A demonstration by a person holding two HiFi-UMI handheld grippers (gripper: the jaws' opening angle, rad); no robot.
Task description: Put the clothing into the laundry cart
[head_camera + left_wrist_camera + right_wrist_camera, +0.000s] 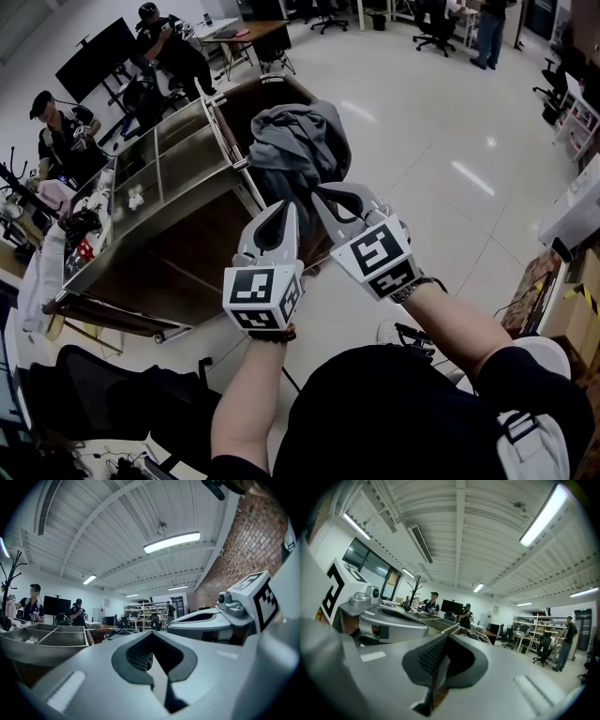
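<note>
A grey garment (295, 150) lies bunched over the near rim of the brown laundry cart (262, 98), just beyond both gripper tips. My left gripper (289, 208) and right gripper (323, 194) are raised side by side in front of it, both shut. In the left gripper view the left gripper (152, 635) has its jaws together with nothing between them, and the garment (119, 631) shows farther off. The right gripper view shows the right gripper (447, 640) likewise shut and empty, with the garment (471, 634) past its tip.
Metal tray compartments (159, 159) run along the cart's left side. Two seated people (61, 131) and a dark monitor (94, 56) are at the left. Office chairs (436, 23) and a standing person (489, 33) are at the back, boxes (572, 300) at the right.
</note>
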